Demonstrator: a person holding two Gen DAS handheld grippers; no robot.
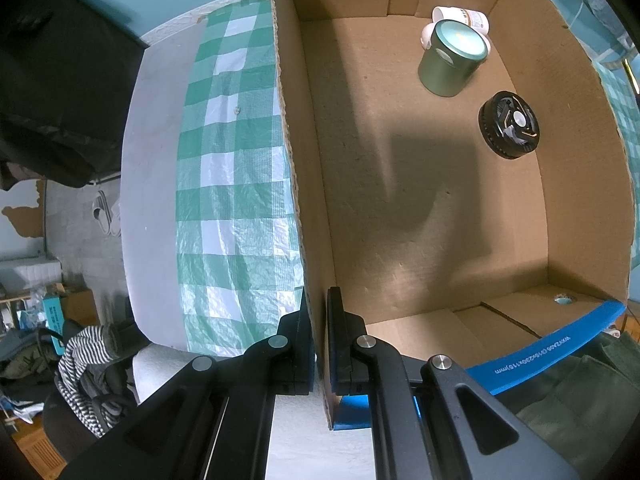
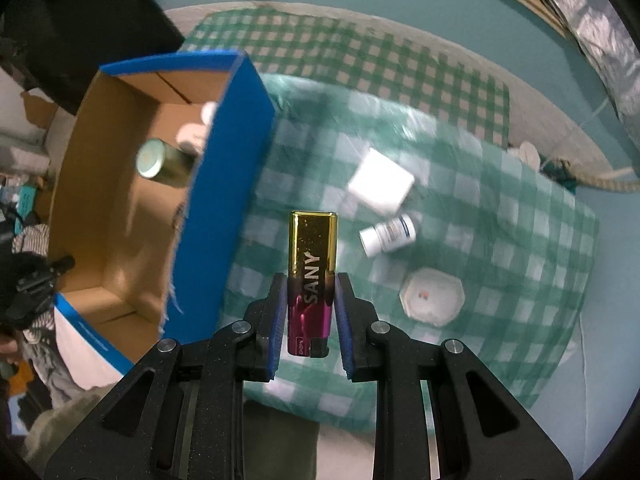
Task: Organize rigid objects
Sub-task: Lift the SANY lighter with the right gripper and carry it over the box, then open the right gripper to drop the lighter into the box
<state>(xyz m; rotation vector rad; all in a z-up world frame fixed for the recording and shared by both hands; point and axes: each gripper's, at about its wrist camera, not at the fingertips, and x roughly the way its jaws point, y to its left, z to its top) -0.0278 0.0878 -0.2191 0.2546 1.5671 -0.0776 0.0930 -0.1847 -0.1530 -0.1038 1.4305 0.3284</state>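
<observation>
Right tool (image 2: pixel 310 304) holds the gold lighter (image 2: pixel 311 276) up over the desk, beside the box (image 2: pixel 224 184). Left tool (image 1: pixel 319 340) pinches the box wall. Lighter could bump the rim & slip out.

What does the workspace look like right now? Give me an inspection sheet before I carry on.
Surface: green-and-white checked cloth over a table.
Job's things: cardboard box holds a green tin, a white bottle lying behind it, and a black round object. On the cloth: white square box, white pill bottle on its side, white octagonal pack.
Clutter: nothing seen on the cloth beyond these.
Grippers: left gripper clamps the box's side wall; right gripper holds a gold-and-magenta lighter upright above the cloth, beside the box.
Cables: rope at the table's far edge.
Surroundings: clothes and slippers on the floor.
</observation>
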